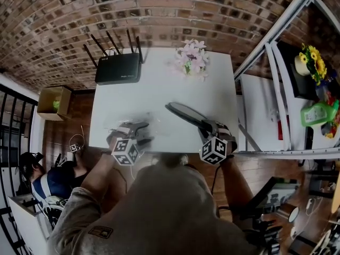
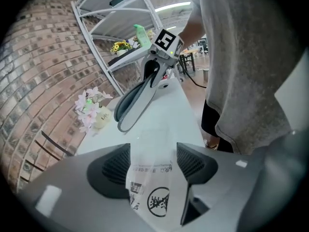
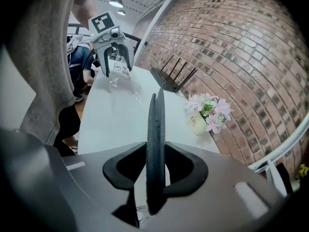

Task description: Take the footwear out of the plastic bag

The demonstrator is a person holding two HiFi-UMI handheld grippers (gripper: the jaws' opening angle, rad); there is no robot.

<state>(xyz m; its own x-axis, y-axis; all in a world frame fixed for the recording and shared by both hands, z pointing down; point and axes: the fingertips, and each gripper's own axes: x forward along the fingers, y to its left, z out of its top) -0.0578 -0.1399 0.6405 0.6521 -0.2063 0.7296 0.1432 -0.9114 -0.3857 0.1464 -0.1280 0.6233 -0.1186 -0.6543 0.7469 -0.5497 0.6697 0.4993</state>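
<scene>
Right gripper (image 3: 155, 166) is clamped on one end of the footwear (image 3: 155, 124), which is held on edge. Left gripper (image 2: 153, 161) is seen with jaws wide apart. The bag (image 2: 152, 190) lies loose between them, not pinched, at lower left of the table (image 1: 159, 84) in the head view. Footwear is judged clear of the bag and sits centre-right there. Step in hand is judged to be release and set-down. Left jaws should be lifted straight off so no film is snagged. Right grip should be kept until the footwear is laid flat. Its long axis runs lower right to upper left, free end pointed upper left.
</scene>
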